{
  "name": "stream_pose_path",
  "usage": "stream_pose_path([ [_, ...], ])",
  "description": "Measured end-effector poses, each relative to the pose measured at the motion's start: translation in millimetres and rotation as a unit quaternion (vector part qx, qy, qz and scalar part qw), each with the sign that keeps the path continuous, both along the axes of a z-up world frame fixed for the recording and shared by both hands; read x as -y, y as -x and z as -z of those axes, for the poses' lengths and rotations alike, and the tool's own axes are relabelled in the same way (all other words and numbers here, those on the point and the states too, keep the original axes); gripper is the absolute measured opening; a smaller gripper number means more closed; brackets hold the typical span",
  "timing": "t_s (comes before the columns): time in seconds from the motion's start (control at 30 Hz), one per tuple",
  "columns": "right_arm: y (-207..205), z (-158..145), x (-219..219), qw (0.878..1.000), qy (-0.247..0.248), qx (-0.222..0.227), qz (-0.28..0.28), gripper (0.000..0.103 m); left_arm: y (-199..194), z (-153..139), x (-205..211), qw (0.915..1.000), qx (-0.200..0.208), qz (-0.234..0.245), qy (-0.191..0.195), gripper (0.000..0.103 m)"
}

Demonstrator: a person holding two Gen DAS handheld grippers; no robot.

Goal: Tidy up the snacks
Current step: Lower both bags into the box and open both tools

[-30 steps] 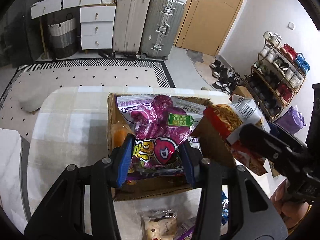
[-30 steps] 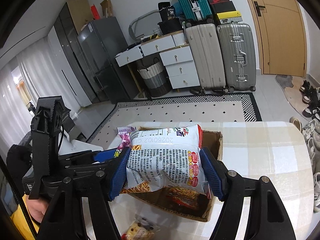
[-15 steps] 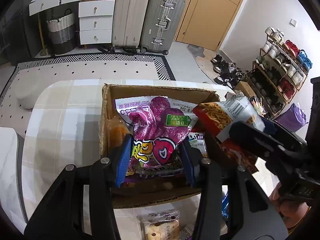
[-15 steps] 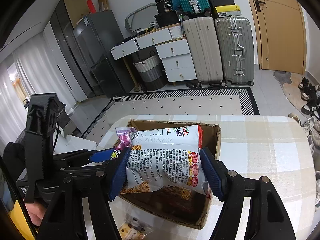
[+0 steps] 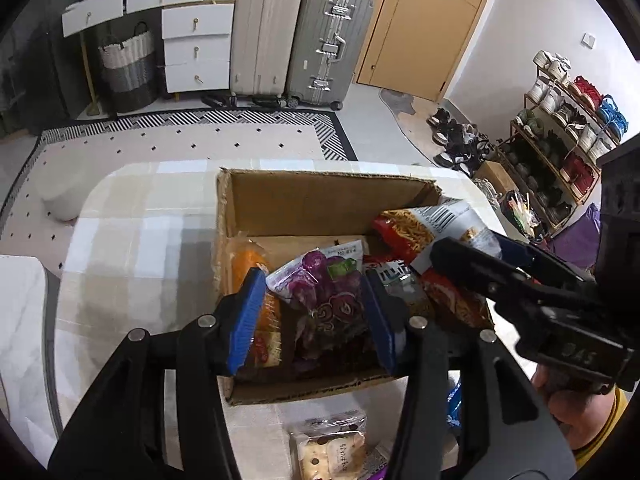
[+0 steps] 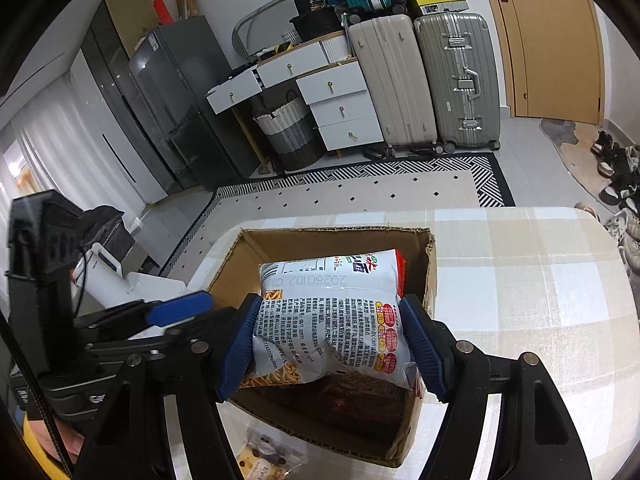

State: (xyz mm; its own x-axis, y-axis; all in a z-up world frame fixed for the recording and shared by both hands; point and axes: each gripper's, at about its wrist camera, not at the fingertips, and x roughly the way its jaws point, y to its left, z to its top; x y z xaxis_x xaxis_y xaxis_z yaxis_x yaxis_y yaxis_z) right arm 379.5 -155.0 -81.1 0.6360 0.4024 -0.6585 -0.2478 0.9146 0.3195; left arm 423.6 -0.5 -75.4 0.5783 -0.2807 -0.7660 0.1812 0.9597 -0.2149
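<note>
Between claw (image 6: 330, 344): chip bag (image 6: 332, 320).

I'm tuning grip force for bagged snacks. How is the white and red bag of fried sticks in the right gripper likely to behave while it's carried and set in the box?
The white and red bag probably crushes easily: the right gripper dents its sides. Likely light for its size, being puffed. Its film looks glossy, so it may slip.

This is a lived-in home, likely an entry or living area. A wooden door (image 5: 420, 28) stands near a shoe rack (image 5: 560, 152) full of shoes, two suitcases (image 6: 424, 80) lean by white drawers (image 6: 340, 104), and a patterned rug (image 5: 180, 140) lies beyond a checked tablecloth (image 6: 520, 280).
</note>
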Motion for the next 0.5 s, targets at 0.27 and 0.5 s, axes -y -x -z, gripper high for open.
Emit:
stream_pose_path([
  [0.27,-1.6,6.3,-5.0,1.000,0.019,-0.004,0.009,0.072,17.3,-8.0,-8.6,0.9999,0.007,-0.015,-0.004,0.059],
  [0.5,15.4,-10.5,-3.7,0.999,0.025,0.019,0.007,0.073,32.8,-13.3,-8.1,0.9998,0.009,-0.015,-0.008,0.061],
])
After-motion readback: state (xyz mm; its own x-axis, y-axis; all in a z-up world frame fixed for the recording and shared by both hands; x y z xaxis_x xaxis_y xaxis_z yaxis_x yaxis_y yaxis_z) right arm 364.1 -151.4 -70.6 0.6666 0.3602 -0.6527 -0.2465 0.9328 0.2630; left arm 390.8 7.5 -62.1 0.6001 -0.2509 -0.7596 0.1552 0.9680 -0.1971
